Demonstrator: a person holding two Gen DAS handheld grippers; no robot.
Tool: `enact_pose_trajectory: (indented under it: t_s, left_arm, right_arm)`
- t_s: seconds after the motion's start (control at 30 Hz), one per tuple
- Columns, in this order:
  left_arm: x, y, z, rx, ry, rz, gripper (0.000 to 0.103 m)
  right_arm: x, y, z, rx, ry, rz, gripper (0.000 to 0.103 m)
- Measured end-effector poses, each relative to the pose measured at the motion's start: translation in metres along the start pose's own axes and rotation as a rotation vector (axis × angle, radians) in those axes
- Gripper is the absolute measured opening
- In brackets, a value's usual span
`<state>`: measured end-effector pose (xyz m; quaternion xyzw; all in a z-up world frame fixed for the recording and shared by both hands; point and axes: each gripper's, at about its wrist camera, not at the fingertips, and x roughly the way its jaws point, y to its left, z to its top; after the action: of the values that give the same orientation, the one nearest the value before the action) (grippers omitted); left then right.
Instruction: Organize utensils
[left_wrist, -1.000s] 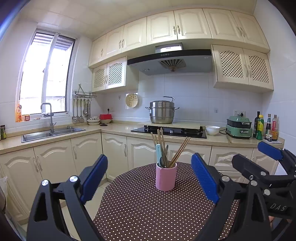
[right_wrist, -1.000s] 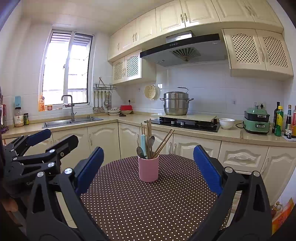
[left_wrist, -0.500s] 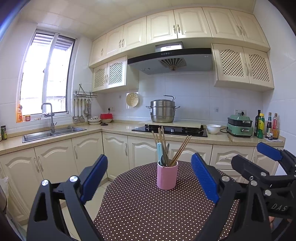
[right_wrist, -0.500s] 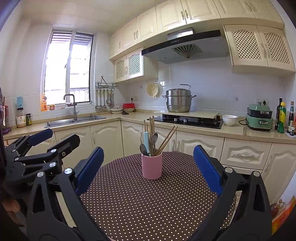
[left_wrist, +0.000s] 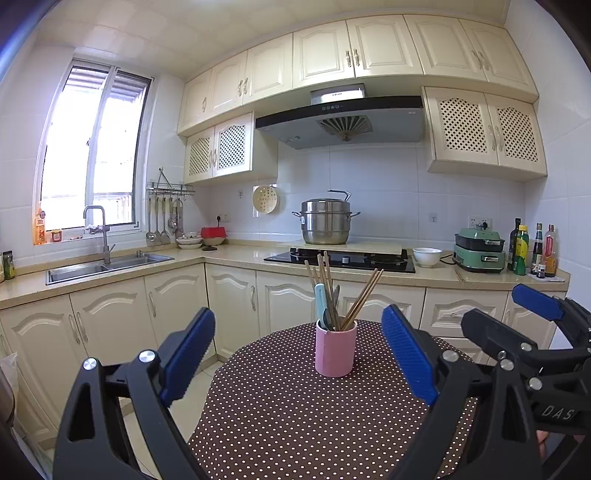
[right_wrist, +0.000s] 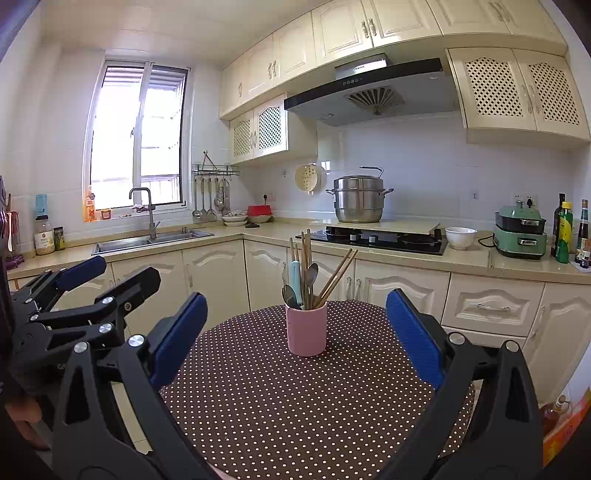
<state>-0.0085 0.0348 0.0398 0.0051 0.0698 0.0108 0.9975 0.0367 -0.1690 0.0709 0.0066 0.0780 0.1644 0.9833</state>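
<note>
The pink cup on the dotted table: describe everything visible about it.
The pink cylindrical cup is a plain, matte, straight-walled holder with no handle, seemingly ceramic or plastic. It stands upright toward the far side of the round table with the brown white-dotted cloth. It holds wooden chopsticks, some upright and some leaning right, metal spoons and a light blue handled utensil. Only the cloth and its contents touch it; both open tools are well short of it.
</note>
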Motion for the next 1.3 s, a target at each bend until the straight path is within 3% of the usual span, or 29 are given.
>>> enact_pose_trajectory:
  t_s: [1.3]
  left_arm:
    - [0.0018,-0.0039,-0.0034,0.009,0.012,0.011,0.09]
  right_arm:
    - [0.0013,0.0025,-0.0045,0.013,0.019,0.004,0.096]
